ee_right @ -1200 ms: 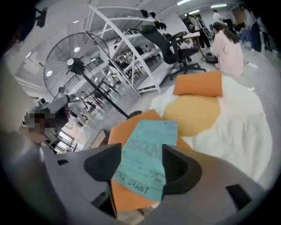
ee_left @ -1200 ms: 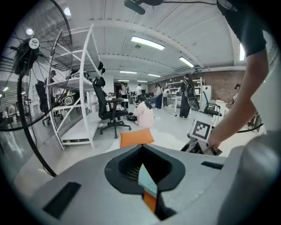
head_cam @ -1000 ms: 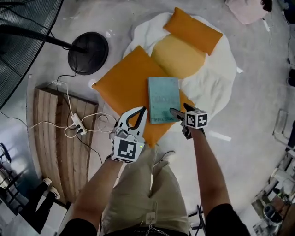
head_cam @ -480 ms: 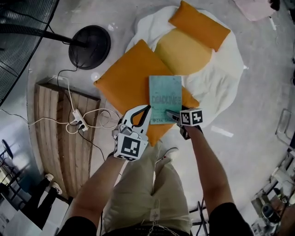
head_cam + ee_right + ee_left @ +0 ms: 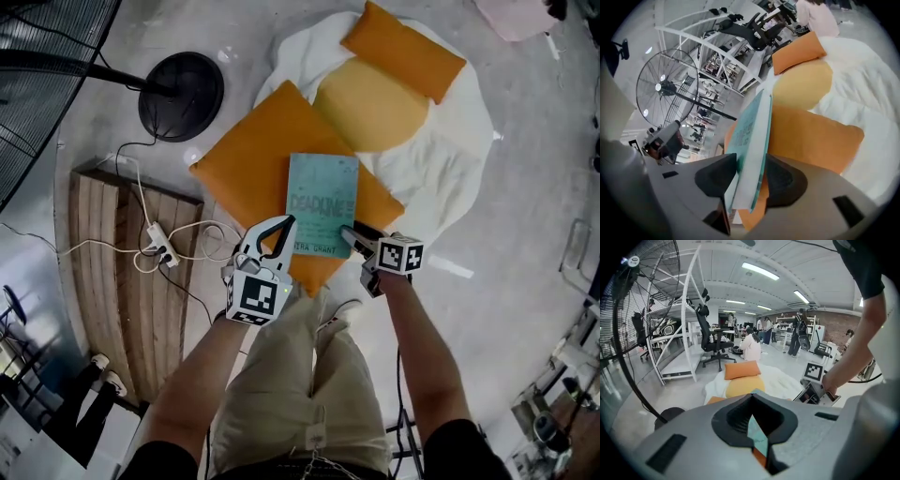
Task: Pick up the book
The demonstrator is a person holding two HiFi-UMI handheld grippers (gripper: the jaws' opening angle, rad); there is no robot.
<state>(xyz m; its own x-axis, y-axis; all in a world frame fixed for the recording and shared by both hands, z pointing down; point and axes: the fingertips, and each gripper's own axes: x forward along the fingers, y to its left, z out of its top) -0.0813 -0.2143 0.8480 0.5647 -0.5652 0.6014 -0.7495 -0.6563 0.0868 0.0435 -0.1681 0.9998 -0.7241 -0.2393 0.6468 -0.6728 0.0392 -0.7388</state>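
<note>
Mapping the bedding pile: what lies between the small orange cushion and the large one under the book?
The yellow cushion lies between them, clearest in the head view.

floor (image 5: 525, 187) carries white quilt (image 5: 450, 159), fan base (image 5: 181, 96), pallet (image 5: 103, 281).

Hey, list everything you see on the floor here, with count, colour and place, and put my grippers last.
teal paperback book: one, teal, on the large cushion
large square cushion: one, orange, on the floor ahead of the person
rounded cushion: one, yellow, on the duvet
small cushion: one, orange, beyond the yellow one
duvet: one, white, spread on the floor
round fan base: one, black, upper left
wooden pallet: one, brown, left
power strip: one, white, with cables, on the pallet
left gripper: one, light grey, shut and empty, by the book's near left corner
right gripper: one, grey, jaws closing on the book's near edge, both pads against it
</note>
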